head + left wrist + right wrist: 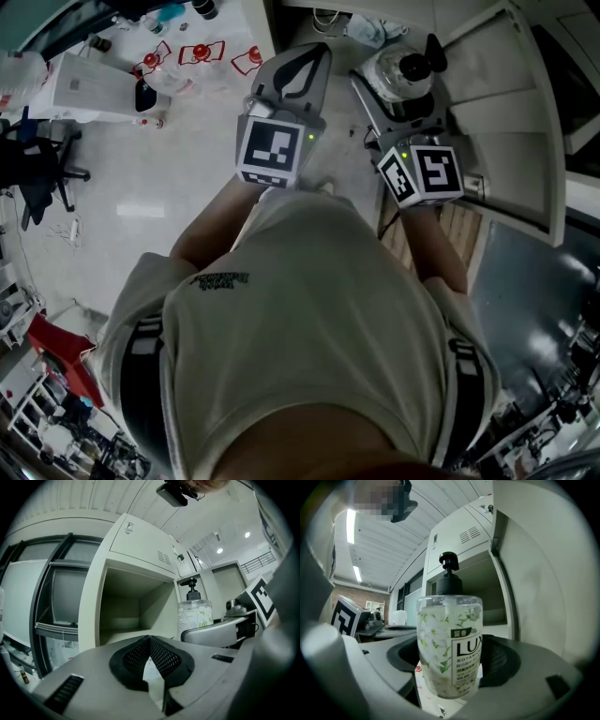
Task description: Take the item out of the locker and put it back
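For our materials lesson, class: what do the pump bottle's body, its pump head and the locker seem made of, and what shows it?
Bottle body: clear glossy plastic, probably; highlights and see-through top above the floral label.
Pump head: opaque black plastic, by its look.
Locker: likely pale painted sheet metal: thin flat panels, punched vent slots.

The bottle is sitting before the locker, outside its open compartment, between the jaws of the right hand-held gripper. The left hand-held gripper is hanging before the locker too, further left. The door is standing open at the locker's right.
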{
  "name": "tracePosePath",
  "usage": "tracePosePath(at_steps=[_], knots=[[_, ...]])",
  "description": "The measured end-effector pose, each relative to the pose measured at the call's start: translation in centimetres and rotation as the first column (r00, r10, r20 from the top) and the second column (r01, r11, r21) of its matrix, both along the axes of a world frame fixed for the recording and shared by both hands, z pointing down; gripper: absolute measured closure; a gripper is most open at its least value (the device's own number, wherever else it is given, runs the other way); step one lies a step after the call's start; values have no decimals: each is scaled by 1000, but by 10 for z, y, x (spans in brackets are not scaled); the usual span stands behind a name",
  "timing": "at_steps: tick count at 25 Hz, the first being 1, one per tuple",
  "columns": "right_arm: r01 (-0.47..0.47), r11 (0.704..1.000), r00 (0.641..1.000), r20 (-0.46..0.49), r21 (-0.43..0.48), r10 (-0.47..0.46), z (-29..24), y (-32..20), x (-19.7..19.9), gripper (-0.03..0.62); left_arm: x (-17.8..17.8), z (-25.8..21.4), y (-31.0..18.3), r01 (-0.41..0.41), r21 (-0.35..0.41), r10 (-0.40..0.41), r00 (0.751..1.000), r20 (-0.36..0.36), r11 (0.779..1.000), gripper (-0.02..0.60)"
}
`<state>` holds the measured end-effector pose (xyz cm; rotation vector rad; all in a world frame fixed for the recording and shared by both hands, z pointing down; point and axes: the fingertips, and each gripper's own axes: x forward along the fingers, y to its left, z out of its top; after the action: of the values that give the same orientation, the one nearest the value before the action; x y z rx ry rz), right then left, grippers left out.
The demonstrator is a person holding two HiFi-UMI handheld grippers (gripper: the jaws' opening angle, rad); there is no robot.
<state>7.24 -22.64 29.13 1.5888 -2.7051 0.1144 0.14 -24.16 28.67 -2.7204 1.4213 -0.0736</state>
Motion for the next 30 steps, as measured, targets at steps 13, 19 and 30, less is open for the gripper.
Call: tracePosePath(at_steps=[13,19,30], knots=[[-58,997,998,-30,-47,57,45,-44,4,229,9,38,-34,3,-24,-2,1000,3,1000,568],[-66,996,997,-46,-67,63,72,-60,3,229,11,67,-49,2,-46,-2,1000,-5,999,567],[-87,994,995,-61,-66,83,116,-79,2,229,14,114,-65,-8,-52,8,1000,12,999,568]])
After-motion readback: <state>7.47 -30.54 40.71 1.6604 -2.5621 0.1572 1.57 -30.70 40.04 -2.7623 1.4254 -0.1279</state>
